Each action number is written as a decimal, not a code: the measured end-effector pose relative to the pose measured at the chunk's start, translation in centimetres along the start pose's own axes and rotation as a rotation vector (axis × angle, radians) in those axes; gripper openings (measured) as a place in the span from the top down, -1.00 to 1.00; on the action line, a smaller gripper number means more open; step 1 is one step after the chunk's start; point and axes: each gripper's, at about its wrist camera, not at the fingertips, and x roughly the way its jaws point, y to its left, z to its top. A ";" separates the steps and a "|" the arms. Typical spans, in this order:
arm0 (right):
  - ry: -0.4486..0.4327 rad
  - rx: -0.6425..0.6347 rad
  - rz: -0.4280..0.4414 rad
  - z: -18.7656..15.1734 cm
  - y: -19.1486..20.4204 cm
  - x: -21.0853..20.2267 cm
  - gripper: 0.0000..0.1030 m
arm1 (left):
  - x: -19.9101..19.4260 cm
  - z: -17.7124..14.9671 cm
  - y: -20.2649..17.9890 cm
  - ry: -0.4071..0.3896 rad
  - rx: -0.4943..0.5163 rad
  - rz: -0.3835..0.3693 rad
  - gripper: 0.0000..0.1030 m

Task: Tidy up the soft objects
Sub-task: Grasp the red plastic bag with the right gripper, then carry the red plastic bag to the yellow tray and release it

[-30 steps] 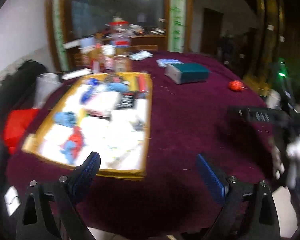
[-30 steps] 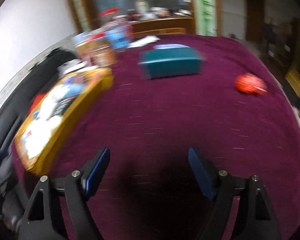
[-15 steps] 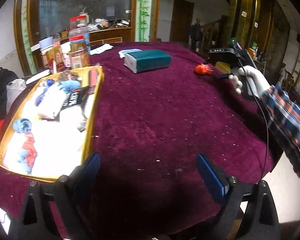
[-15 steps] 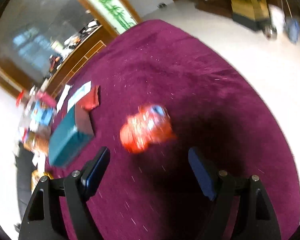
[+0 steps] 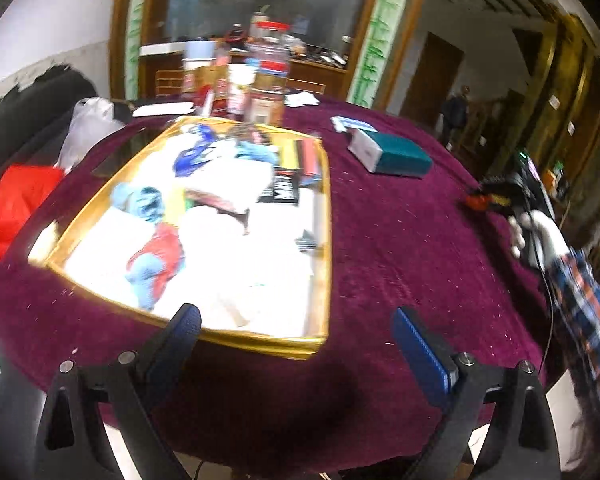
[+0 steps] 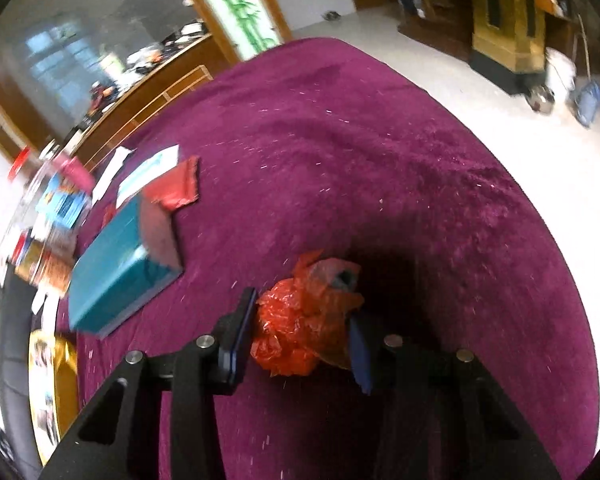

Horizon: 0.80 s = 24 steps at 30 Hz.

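R gripper (image 6: 300, 334) has its two blue pads pressed on either side of a crumpled red plastic bag (image 6: 304, 320), jaws narrowed onto it w/ the bag bulging up between them; a grey-blue bit shows at the bag's top. Bag sits on the maroon velvet tablecloth (image 6: 380, 140), near the table's right-hand edge, w/ white floor beyond. Just left of the bag in the right wrist view: a teal box (image 6: 116, 276), tilted in frame, w/ a red wrapper (image 6: 176, 190) and white papers past its far end. L gripper (image 5: 296, 344) hangs wide open, nothing between the pads, above the near edge of the cloth and partly over the near corner of a gold-rimmed tray (image 5: 326, 240). Tray holds white cloths, a light-blue sock-like piece (image 5: 140, 202), a red-and-blue soft item (image 5: 156, 264), plus a black packet (image 5: 284, 190); blur hides finer detail. Beyond the tray stand jars and bottles (image 5: 268, 84) at the far table edge. Left of the table: a red plastic bag on the side (image 5: 16, 200) and a clear bag above it. From the left wrist view the gloved right hand (image 5: 540, 232) and plaid sleeve show far right, well apart from the tray, w/ the red bag seen small at the tool tip.
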 end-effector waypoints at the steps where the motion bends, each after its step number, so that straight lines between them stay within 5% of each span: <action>1: -0.007 -0.019 0.002 -0.5 0.2 -0.6 0.22 | -0.3 -0.1 0.6 -0.005 -0.012 0.005 -0.90; 9: 0.004 -0.199 0.154 -5.6 6.2 -6.3 0.22 | -2.3 -2.0 6.3 -0.025 -0.115 0.088 -0.90; 17: 0.120 -0.507 0.358 -14.7 20.4 -9.1 0.21 | -3.6 -3.8 9.7 -0.027 -0.197 0.091 -0.90; 24: 0.243 -0.665 0.470 -21.9 28.3 -9.4 0.21 | -3.7 -4.6 11.0 -0.036 -0.225 0.056 -0.90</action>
